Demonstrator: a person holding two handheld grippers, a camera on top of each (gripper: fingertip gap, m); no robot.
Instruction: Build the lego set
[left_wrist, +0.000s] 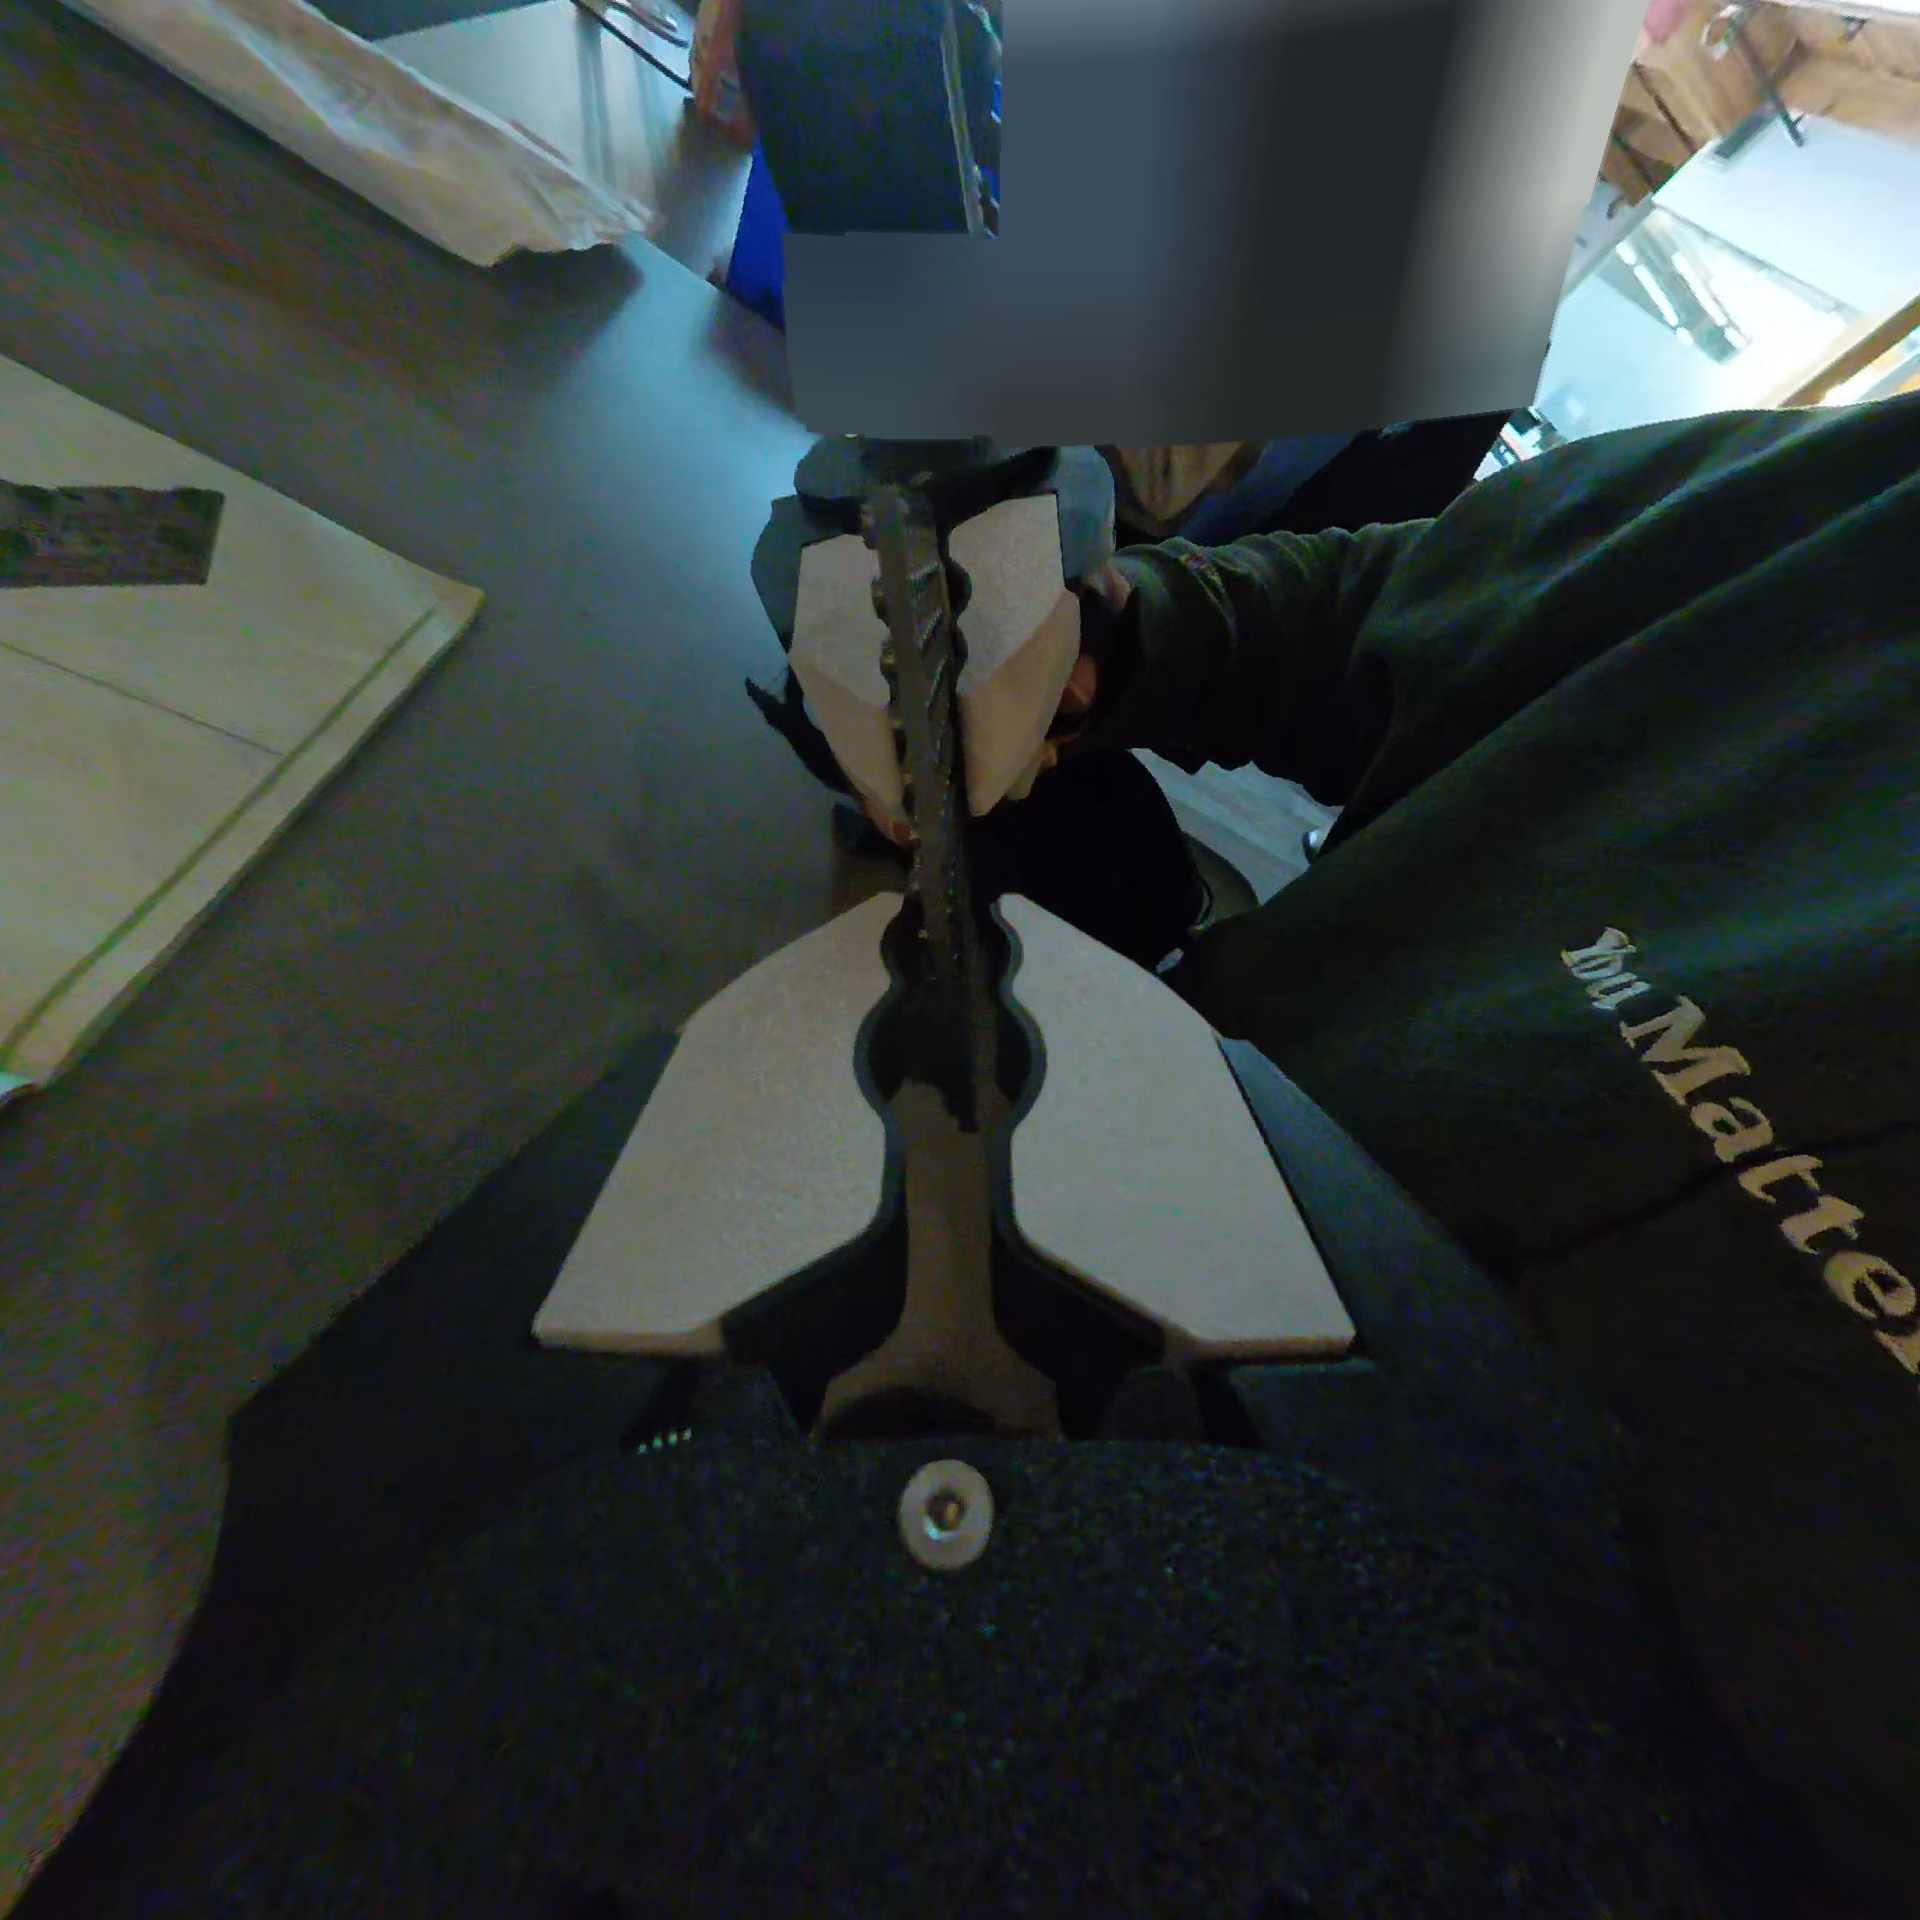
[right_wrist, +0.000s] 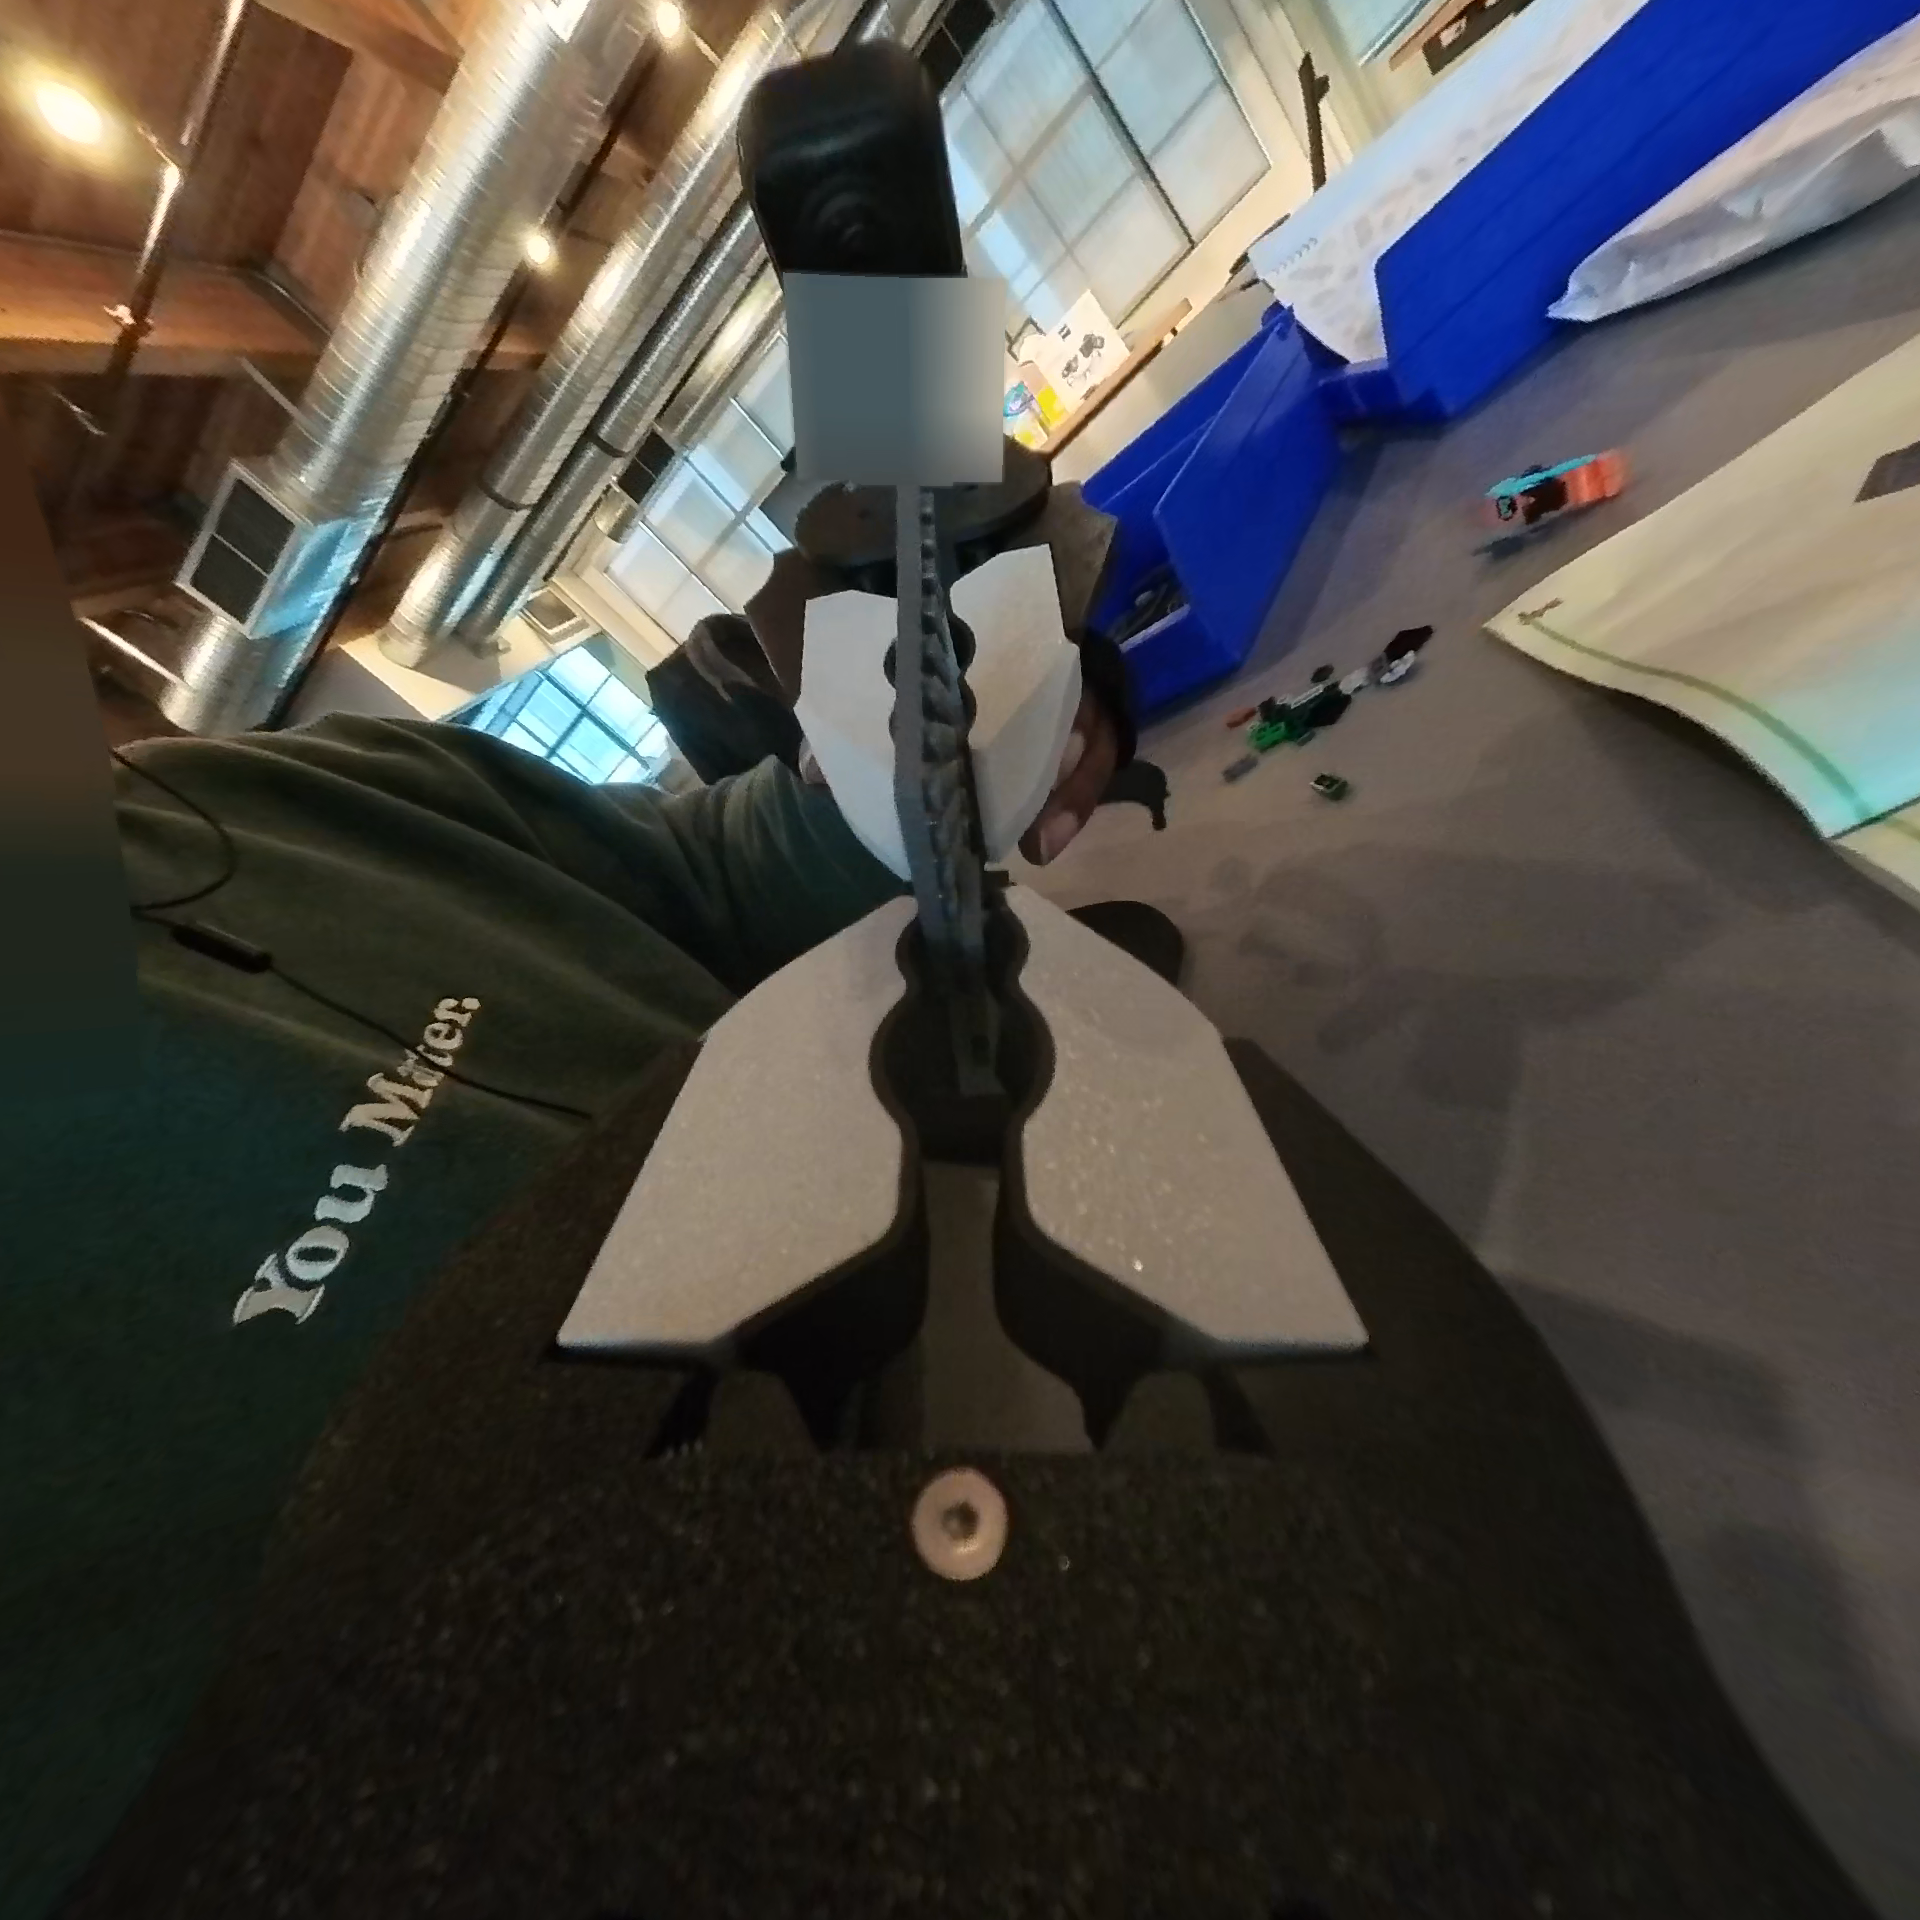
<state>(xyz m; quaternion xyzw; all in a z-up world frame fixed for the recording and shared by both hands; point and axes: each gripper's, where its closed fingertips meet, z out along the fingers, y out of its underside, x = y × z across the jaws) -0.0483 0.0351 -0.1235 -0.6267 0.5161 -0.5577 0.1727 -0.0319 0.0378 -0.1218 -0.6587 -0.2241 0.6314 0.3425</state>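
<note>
Between the two grippers, a long dark studded lego strip (left_wrist: 928, 727) is pinched at both ends, so it's basically held in mid-air above the table (left_wrist: 520, 831). From the left wrist view, the left gripper (left_wrist: 943, 1023) is closed narrow on the near end of the strip, and the right gripper (left_wrist: 932, 665) is seen facing it, clamped on the far end, with a hand (left_wrist: 1081, 675) wrapped behind it. From the right wrist view the same thing is mirrored: the right gripper (right_wrist: 961, 1023) is squeezed onto the strip (right_wrist: 940, 769), and the left gripper (right_wrist: 935, 707) is clamped on the other end, fingers of a hand (right_wrist: 1081, 790) showing beside it.

A dark green sweatshirt (right_wrist: 436, 862) with pale lettering is seen on the person. Off to the side on the grey table, a small scatter of loose lego pieces (right_wrist: 1309, 707) is lying, green, black and white, with an orange and teal build (right_wrist: 1558, 488) farther back. A cream paper sheet (right_wrist: 1714, 623) and blue bins (right_wrist: 1247, 499) are nearby too.
</note>
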